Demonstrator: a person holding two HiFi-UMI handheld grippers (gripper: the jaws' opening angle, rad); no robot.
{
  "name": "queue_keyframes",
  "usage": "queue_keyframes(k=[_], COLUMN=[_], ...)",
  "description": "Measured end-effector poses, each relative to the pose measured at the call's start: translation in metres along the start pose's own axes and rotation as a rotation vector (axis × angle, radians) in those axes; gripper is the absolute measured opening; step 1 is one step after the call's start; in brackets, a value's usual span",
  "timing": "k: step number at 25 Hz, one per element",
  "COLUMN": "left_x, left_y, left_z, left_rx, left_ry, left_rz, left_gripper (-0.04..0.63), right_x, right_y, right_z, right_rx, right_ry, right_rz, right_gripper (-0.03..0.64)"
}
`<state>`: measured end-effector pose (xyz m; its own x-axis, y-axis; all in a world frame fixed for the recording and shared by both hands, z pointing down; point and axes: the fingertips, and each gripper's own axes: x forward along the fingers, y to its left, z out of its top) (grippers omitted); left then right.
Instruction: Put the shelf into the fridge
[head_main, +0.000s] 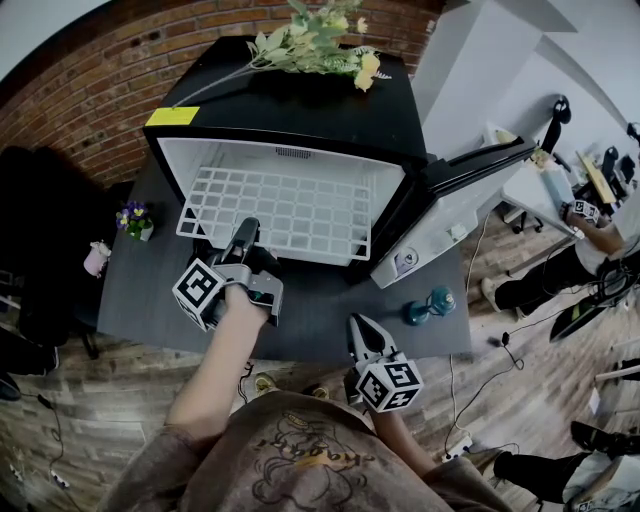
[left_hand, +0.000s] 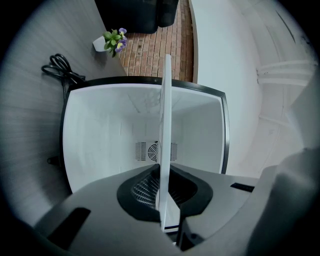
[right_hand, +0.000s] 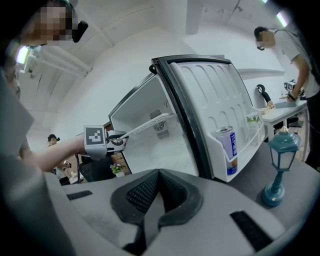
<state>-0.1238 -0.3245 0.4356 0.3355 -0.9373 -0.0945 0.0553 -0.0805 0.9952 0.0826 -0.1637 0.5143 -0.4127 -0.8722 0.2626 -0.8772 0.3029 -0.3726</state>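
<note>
One shelf (head_main: 275, 212) in left tongs (head_main: 246, 230), one fridge (head_main: 330, 118)

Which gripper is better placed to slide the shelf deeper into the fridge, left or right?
Left. The left gripper is shut on the shelf, which reaches into the open fridge; the right gripper hangs back, shut and empty.

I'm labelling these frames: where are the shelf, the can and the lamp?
shelf (head_main: 275, 213): head view, middle of the wire grid.
can (right_hand: 227, 148): right gripper view, its side.
lamp (right_hand: 283, 146): right gripper view, its lantern head.
</note>
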Motion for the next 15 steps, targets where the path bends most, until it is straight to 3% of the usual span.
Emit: queue_keyframes(k=[15], left_x=[0.020], left_y=[0.001], left_z=[0.004], left_rx=[0.004], left_ry=[-0.015], left_rz=[0.005], left_gripper=[0.048], right_x=[-0.001], right_y=[-0.003], right_z=[0.001], right_rx=[0.004], right_ry=[0.004], right_rz=[-0.014], right_gripper=[-0.006])
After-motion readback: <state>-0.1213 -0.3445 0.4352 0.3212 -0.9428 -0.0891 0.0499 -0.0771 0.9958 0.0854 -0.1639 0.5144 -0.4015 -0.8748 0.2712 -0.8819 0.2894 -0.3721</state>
